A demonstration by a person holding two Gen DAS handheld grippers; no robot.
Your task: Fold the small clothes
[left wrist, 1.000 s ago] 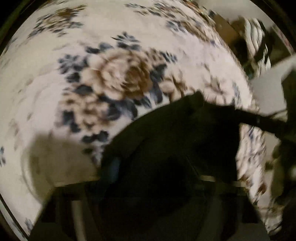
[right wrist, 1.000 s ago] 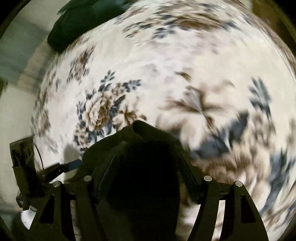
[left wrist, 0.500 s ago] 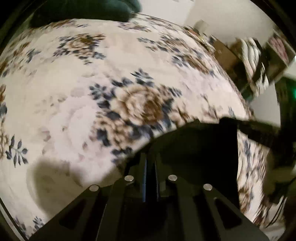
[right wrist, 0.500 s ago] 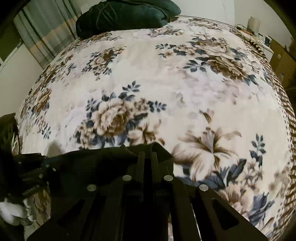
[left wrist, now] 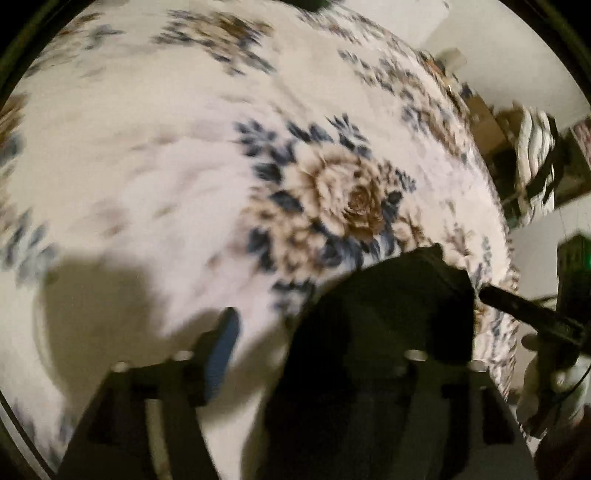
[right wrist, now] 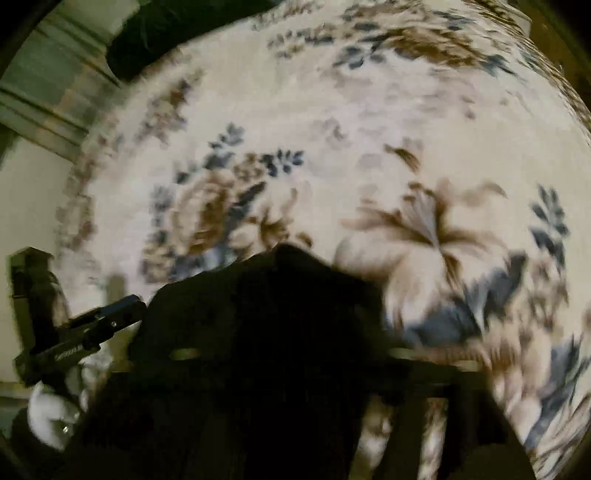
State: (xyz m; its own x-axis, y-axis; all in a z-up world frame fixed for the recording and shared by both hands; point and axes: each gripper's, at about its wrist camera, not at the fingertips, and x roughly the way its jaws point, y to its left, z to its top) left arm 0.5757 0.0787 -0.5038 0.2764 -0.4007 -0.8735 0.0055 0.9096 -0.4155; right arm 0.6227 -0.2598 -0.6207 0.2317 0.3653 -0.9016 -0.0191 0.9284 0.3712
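A small black garment point(left wrist: 388, 314) lies on the floral bedspread point(left wrist: 166, 184), close in front of both grippers. In the left wrist view my left gripper point(left wrist: 317, 350) is open; its left finger with a blue pad point(left wrist: 221, 347) stands apart beside the cloth, and the right finger is hidden behind it. The right gripper's finger point(left wrist: 524, 306) reaches in from the right, touching the garment's edge. In the blurred right wrist view the garment point(right wrist: 266, 332) covers my right gripper's fingers, so its jaws are hidden. The left gripper point(right wrist: 96, 328) shows at the left.
A dark green pillow point(right wrist: 177, 33) lies at the bed's far end, with curtains point(right wrist: 48, 96) behind. Boxes and a striped cloth point(left wrist: 535, 155) stand beside the bed on the right. The bedspread stretches wide beyond the garment.
Half a second ago both grippers were shut on the garment. Now my left gripper has opened and let go, and both views have tilted down towards the bed.
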